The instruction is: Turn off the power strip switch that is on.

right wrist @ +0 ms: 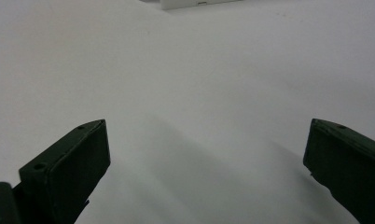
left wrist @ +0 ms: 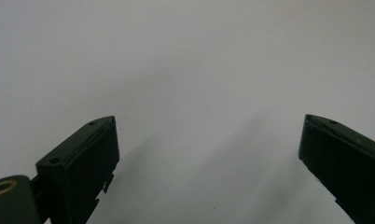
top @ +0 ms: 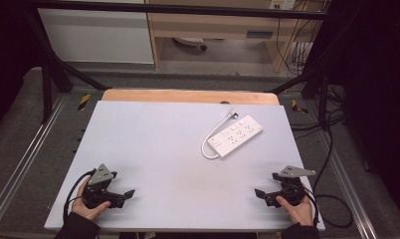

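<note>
Pale table (top: 153, 149) holds a white power strip (top: 236, 135), with the left gripper (top: 127, 195) and right gripper (top: 260, 194) well apart from it, fingers spread wide, holding nothing.

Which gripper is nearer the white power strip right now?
Right. The right gripper sits at the near right table edge, below the power strip. The left gripper is at the near left, farther off across the table. Both open.

A pale grey table (top: 153, 149) carries a white power strip (top: 236, 135), its cord apparently looped alongside.
</note>
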The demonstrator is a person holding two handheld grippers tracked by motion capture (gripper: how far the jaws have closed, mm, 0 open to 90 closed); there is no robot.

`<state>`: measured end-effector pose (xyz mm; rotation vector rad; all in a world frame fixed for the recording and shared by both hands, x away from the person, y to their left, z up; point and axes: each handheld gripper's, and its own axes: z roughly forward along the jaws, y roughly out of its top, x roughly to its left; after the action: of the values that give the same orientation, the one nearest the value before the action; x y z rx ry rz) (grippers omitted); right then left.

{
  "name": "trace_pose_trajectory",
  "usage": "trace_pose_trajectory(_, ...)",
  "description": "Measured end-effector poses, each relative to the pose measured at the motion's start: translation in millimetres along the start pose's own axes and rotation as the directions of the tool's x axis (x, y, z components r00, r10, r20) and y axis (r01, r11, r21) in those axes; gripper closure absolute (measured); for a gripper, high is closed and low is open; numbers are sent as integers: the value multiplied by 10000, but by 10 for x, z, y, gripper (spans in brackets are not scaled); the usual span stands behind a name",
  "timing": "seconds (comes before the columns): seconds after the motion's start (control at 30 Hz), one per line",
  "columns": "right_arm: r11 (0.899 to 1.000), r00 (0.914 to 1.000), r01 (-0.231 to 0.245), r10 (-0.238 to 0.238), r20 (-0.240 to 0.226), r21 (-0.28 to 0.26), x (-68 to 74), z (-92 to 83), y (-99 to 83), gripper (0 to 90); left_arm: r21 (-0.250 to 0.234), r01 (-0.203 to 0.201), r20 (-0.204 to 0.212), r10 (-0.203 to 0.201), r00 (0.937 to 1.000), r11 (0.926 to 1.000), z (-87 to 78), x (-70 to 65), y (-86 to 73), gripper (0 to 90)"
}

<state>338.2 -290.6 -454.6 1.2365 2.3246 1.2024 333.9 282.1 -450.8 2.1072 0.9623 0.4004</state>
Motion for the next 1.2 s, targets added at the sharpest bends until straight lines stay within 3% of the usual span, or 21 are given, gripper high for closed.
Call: trace_pose_trajectory(1.2, 9998, 9999, 126, -127, -67, -139, 64, 41, 88, 11, -15, 95, -104, -95, 9999, 10000, 5, 16, 0, 52)
